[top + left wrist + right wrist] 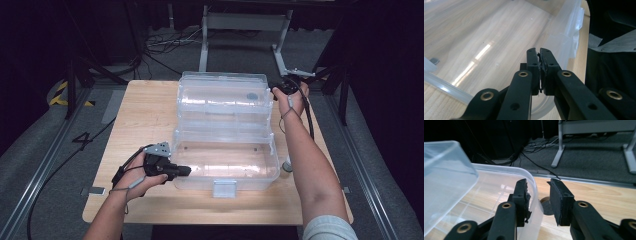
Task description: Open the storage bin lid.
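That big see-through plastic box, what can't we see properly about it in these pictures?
- High view: whether anything lies inside the clear plastic box; glare on its walls blurs the bottom.
- High view: the small dark round spot on the open lid is too small to identify.
- Right gripper view: the round dark thing on the wooden table is half hidden by the right gripper.

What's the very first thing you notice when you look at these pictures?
A big see-through plastic box sits in the middle of the wooden table, its lid flipped open at the back. The left gripper is shut at the box's near left wall, and the right gripper is open around the lid's rim.
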`<state>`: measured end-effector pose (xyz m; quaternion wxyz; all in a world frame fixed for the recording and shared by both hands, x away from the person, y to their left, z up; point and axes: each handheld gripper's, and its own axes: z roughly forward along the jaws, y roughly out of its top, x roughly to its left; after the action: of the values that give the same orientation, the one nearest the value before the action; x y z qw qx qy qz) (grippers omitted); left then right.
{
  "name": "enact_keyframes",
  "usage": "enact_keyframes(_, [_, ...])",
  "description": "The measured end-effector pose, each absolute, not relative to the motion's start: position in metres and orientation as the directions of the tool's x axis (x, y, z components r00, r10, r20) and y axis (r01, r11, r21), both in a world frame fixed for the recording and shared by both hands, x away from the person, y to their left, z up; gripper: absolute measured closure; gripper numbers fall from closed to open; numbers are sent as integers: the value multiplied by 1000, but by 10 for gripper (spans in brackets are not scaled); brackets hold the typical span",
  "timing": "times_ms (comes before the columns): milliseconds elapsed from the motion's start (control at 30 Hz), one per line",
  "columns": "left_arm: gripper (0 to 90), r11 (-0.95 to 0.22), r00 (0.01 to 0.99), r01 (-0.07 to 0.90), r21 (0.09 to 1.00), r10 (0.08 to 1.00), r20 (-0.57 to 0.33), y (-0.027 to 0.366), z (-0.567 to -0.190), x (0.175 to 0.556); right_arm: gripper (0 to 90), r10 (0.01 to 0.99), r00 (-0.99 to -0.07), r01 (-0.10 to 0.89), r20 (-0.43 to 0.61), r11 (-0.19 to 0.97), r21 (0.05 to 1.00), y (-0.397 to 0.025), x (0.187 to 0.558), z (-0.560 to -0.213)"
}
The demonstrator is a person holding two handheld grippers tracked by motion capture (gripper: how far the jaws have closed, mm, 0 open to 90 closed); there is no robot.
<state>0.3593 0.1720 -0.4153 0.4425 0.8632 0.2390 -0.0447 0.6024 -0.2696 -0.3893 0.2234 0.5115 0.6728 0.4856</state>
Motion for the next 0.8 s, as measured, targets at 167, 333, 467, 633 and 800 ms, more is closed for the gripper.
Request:
enact_keyframes(167, [768,-479,877,456,750,383,-289,180,-408,362,614,902,-400,420,164,21,907,-281,583,-378])
enact_keyframes(333, [690,-439,876,443,782,398,-273,188,-397,362,570,874,-464,385,148,48,922,-291,556,-369])
enact_keyframes(467, [647,-411,871,437,800,417,-261,197,-389,362,554,852,-509,356,123,78,931,-302,530,-363])
enact_keyframes(633, [565,-365,835,445,818,500,-231,211,-385,365,531,810,-562,330,170,31,944,-312,496,-359])
enact_keyframes(800, [515,-351,803,470,810,550,-228,221,-382,366,528,802,-583,295,131,58,954,-315,476,-357])
